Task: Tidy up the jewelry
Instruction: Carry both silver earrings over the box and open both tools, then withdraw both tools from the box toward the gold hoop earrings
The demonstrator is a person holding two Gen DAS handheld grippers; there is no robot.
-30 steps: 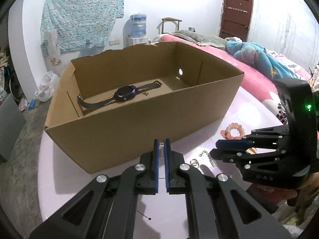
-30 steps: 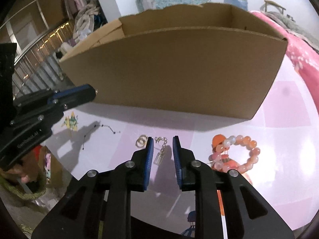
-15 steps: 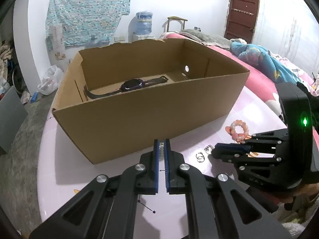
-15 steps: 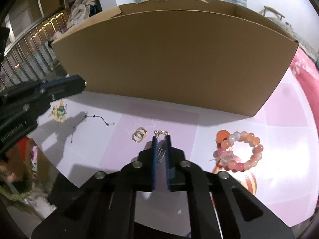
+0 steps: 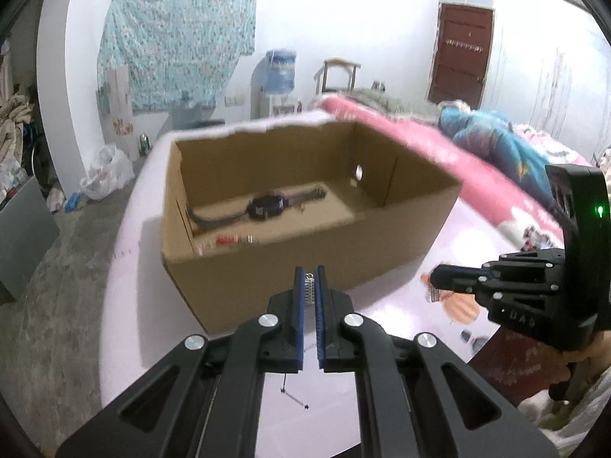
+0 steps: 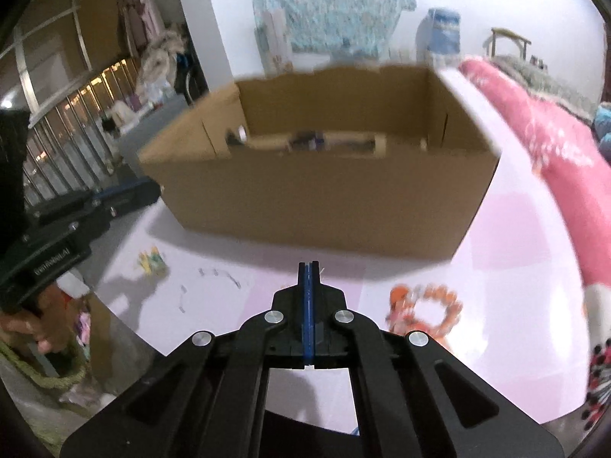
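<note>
Left gripper (image 5: 310, 280) pinching silver earring (image 5: 309, 287); right gripper (image 6: 309, 271) likewise.

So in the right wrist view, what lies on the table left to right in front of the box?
Left gripper → small yellow-green trinket → thin dark chain → right gripper, shut → pink bead bracelet.

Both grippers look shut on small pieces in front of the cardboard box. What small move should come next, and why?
Probably carry both forward over the cardboard box rim. The left gripper pinches a small silver earring; the right gripper has just closed, and the left view shows a small silver piece at its tips. A watch already lies inside; the bead bracelet remains on the table.
</note>
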